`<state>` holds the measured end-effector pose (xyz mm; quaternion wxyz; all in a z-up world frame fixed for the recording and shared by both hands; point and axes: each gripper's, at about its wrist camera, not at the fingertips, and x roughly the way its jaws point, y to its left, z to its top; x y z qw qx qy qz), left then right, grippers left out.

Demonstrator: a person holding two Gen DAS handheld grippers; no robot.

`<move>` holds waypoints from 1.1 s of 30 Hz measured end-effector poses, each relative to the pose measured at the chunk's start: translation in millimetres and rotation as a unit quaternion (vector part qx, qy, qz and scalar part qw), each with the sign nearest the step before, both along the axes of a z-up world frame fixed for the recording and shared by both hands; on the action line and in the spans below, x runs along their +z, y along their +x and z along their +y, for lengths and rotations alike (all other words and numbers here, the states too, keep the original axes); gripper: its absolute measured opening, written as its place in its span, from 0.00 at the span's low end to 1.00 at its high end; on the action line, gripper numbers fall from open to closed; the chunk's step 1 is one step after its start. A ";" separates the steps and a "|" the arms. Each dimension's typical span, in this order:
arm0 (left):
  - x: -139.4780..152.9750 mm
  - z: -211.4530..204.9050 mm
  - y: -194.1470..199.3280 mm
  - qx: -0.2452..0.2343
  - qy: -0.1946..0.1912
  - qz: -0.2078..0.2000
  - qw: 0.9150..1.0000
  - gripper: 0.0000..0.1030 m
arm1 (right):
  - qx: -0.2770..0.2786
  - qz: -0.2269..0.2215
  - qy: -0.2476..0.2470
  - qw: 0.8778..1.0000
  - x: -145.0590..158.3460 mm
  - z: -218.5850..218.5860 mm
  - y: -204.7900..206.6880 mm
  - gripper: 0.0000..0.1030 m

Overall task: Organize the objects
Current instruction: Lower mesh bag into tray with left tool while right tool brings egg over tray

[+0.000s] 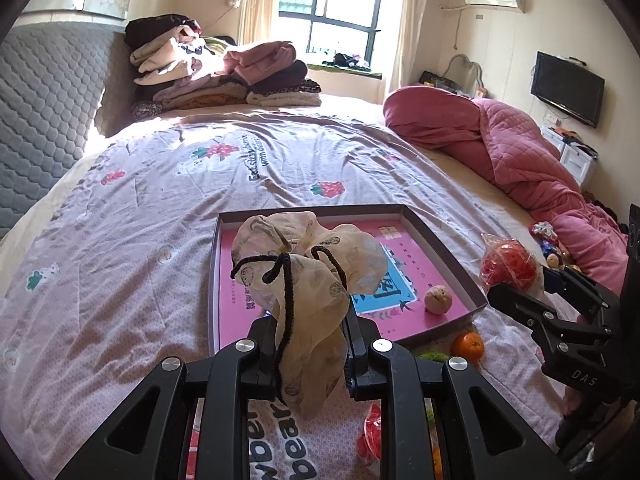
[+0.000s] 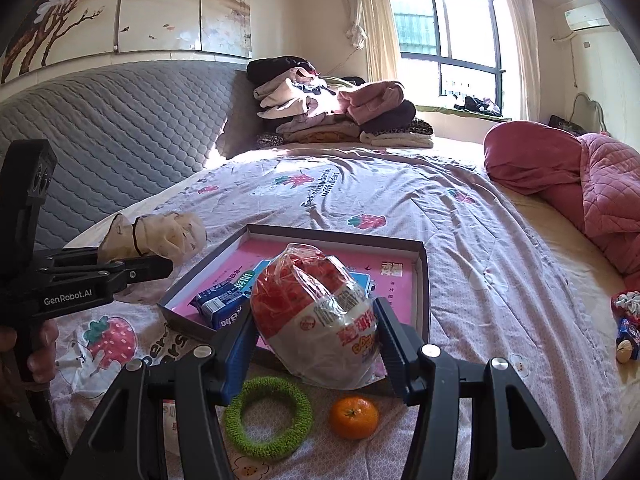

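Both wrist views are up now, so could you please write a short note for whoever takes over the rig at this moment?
Left tool: shut on the beige drawstring pouch, held above the near-left part of the tray.
Right tool: shut on the red-and-white snack bag, at the tray's near edge.
Done: a walnut and a blue packet lie in the tray.
Left: release pouch and bag into the tray, then gather the green ring, the orange and the items at the far right.

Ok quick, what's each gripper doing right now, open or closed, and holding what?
Left gripper: closed on the beige drawstring pouch.
Right gripper: closed on the red and white snack bag.
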<state>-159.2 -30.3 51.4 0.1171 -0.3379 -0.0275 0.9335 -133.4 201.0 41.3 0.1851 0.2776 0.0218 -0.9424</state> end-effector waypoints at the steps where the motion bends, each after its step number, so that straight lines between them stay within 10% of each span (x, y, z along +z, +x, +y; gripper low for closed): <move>1: 1.0 -1.4 -2.5 0.002 -0.001 0.001 1.000 0.22 | -0.001 0.000 0.001 1.000 0.0 0.2 -2.3 0.55; 33: -35.2 -15.2 -63.4 0.027 -0.012 -0.032 0.999 0.23 | 0.007 -0.015 0.029 0.999 -23.5 -25.4 -61.1 0.55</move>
